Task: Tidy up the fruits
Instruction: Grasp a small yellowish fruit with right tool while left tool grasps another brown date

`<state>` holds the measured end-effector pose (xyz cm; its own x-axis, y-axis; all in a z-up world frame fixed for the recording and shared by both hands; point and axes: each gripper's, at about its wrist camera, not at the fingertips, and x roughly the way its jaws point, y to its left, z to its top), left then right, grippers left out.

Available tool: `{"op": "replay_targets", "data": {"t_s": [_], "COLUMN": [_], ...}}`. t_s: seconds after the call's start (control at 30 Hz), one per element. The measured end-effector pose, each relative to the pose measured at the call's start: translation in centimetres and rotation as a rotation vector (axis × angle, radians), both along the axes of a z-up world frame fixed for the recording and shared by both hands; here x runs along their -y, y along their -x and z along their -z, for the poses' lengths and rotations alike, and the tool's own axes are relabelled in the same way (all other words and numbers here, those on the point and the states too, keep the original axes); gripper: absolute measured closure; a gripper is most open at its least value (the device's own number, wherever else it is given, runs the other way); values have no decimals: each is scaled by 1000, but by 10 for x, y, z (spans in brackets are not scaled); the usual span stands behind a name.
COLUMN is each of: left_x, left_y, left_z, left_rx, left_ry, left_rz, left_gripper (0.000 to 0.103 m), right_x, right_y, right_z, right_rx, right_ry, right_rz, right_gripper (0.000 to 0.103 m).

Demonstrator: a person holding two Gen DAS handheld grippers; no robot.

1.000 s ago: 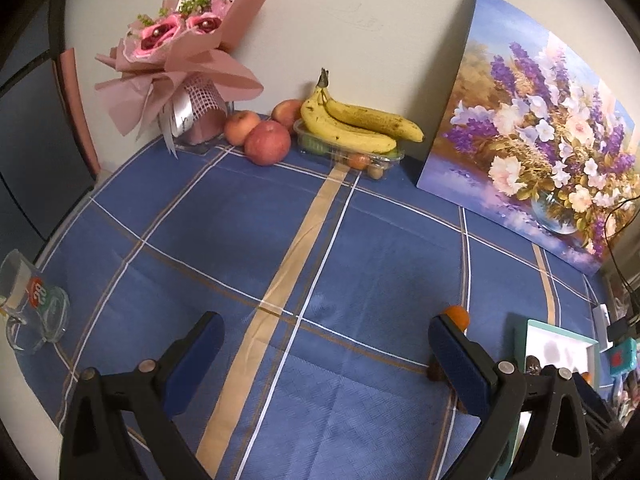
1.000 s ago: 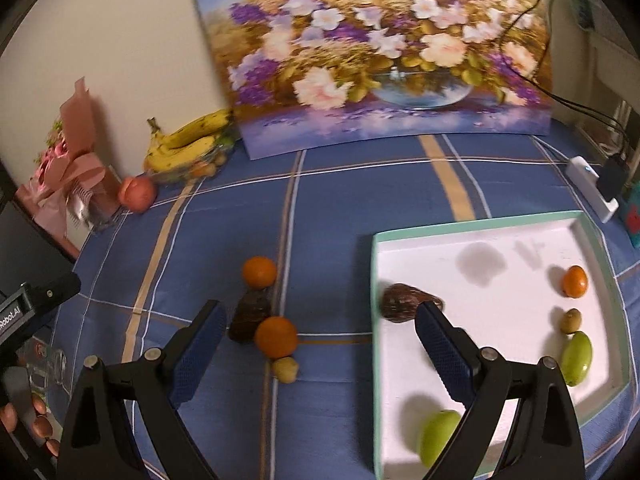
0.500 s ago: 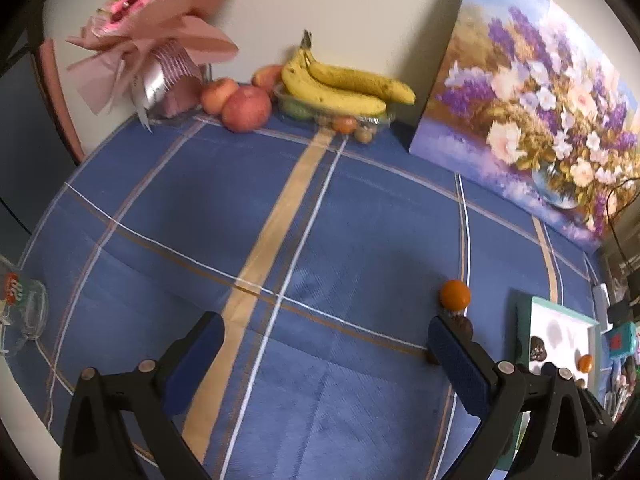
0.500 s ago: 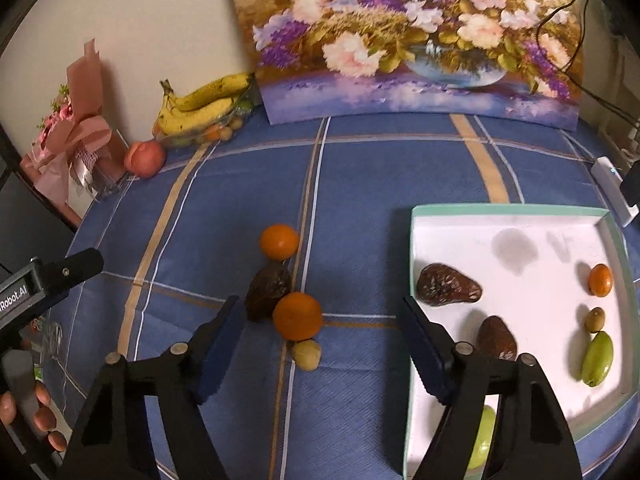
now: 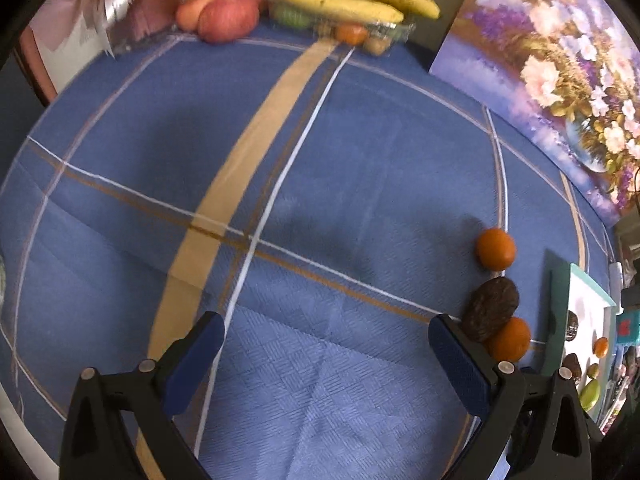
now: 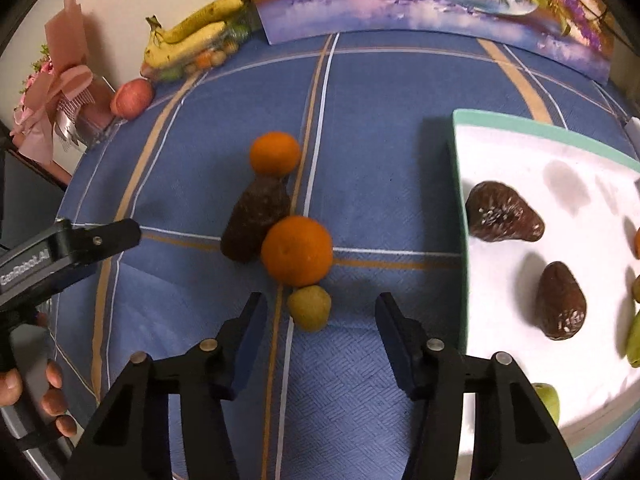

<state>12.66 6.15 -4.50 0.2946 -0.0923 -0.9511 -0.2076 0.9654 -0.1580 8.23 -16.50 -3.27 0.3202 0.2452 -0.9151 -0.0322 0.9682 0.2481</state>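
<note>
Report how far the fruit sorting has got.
Done: two brown avocados and some small fruits lie in the white tray.
In hand: nothing; the right gripper is open and has just been closing, its fingers either side of the small yellow-green fruit.
Left: two oranges and a third avocado on the cloth.

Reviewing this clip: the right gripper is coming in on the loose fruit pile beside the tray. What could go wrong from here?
The right gripper, jaws just narrowing and empty, frames the small yellow-green fruit, which seems to touch the near orange. That orange leans on the dark avocado, so a nudge could scatter the cluster.

The round fruit may squirt out of the jaws.

The left gripper, open, is close by; the two could collide.
</note>
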Motion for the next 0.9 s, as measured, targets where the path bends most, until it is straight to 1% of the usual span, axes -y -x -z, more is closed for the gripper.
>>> {"op": "replay_targets", "data": {"t_s": [0.03,0.1,0.13,0.17,0.23,0.27,0.33,0.47,0.6,0.7,0.77,0.9], "left_x": [0,0,0,0,2,2,2,3,7,17,26,46], "left_y": [-1,-1,0,1,3,3,2,2,2,-3,-6,-10], "left_z": [1,-2,-3,-5,-9,-10,-12,-16,-15,-15,-15,-17], "left_rx": [-2,6,13,21,39,42,45,51,52,60,65,93], "left_ry": [2,6,7,8,3,1,1,16,56,83,110,150], "left_rz": [-2,-6,-7,-7,-1,1,2,2,0,3,26,57], "left_gripper": [0,0,0,0,0,0,0,0,0,0,0,1], "right_x": [-1,-2,-2,-3,-4,-4,-3,1,11,26,39,64], "right_y": [0,1,1,1,1,1,2,3,4,6,8,12], "right_z": [1,1,1,1,1,1,0,-3,-12,-20,-24,-31], "right_rx": [-3,0,2,3,4,3,7,24,49,67,73,98], "right_ry": [1,5,5,2,0,-1,-9,-38,-54,-64,-65,-57], "right_rz": [-3,-7,-11,-14,-17,-19,-24,-19,-2,46,96,152], "right_gripper": [49,51,54,59,63,69,77,78,78,78,78,78]}}
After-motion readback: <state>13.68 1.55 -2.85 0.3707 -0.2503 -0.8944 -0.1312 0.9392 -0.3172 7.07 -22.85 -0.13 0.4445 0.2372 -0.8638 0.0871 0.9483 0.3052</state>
